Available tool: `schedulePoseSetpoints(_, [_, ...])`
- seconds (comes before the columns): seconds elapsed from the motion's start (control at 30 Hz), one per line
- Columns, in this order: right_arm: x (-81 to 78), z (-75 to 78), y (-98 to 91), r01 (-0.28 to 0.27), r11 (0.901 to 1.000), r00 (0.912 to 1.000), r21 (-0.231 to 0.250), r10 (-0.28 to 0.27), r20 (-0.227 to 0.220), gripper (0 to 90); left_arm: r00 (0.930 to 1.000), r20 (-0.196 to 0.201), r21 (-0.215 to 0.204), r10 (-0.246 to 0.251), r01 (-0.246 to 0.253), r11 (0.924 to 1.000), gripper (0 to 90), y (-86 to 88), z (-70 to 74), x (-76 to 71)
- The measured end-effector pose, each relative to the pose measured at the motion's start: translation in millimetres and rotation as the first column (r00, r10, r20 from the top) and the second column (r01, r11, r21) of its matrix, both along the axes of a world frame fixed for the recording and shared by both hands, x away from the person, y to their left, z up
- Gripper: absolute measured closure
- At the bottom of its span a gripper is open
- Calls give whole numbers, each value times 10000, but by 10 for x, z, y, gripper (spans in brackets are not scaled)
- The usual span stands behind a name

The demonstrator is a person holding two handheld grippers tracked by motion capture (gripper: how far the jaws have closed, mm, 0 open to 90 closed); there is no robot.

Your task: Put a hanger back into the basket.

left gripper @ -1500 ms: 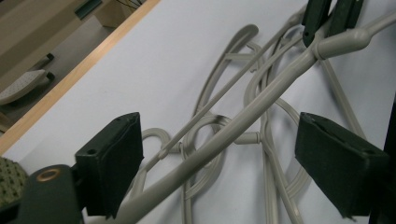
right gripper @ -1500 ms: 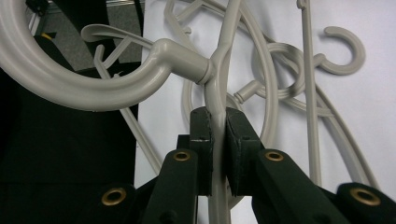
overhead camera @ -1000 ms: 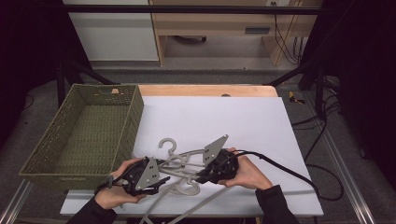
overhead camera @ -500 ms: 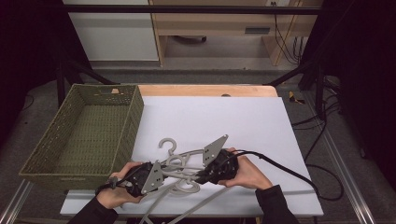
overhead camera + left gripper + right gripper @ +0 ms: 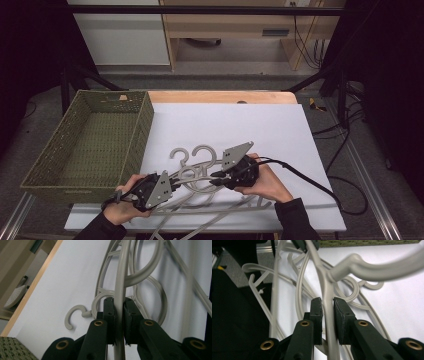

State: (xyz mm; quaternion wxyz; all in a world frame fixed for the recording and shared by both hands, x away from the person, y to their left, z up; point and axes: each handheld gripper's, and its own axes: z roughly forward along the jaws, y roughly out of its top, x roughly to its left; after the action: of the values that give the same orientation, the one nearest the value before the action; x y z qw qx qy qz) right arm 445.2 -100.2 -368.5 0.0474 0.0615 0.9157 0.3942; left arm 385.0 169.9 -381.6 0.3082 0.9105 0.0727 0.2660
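Note:
Several grey plastic hangers (image 5: 199, 159) lie tangled at the front of the white table (image 5: 250, 125). My left gripper (image 5: 175, 187) points right into the pile. In the left gripper view its jaws have just been closing, and the left gripper (image 5: 119, 307) is now shut on a hanger's thin arm (image 5: 120, 285). My right gripper (image 5: 216, 177) points left from the other side. The right gripper (image 5: 327, 305) holds another hanger's arm (image 5: 325, 290) between its pads, and its jaws have just been opening a little. A hand holds each gripper.
A green woven basket (image 5: 145, 125) stands at the table's left, next to the pile. The right gripper's black cable (image 5: 305, 177) trails off to the right across the table. Hanger ends reach over the front edge (image 5: 200, 227).
The left gripper's jaws have closed onto the hanger arm. Both hands stay where they were, and the pile has hardly shifted.

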Motion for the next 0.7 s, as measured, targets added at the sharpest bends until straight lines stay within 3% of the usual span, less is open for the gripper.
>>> schedulePoseSetpoints(0.03, [0,9,-6,108,9998,9999,147,-109,75,743,9999,-143,-299,52,-57,9995,822,-6,-15,0])
schedulePoseSetpoints(0.07, [1,20,-13,199,9995,9996,248,-204,176,733,9999,-160,-239,61,-65,9997,824,-2,-7,8])
schedulePoseSetpoints(0.13, [5,34,-28,356,9986,9991,387,-364,206,697,9991,-401,-658,160,-186,9977,825,-3,-5,9])
schedulePoseSetpoints(0.23, [22,49,-66,670,9961,9974,571,-685,243,649,9978,-493,-896,454,-497,9947,826,30,33,17])
schedulePoseSetpoints(0.37, [35,134,-193,1320,9810,9882,1422,-1415,590,573,9935,-636,-1386,942,-1022,9851,826,116,94,55])
schedulePoseSetpoints(0.5, [55,225,-407,2088,9441,9657,2549,-2403,987,463,9830,-704,-1795,1695,-1797,9672,825,217,162,95])
schedulePoseSetpoints(0.7, [91,299,-692,3366,8651,9130,3719,-3965,958,327,9629,-970,-2154,2519,-2674,9392,825,330,216,143])
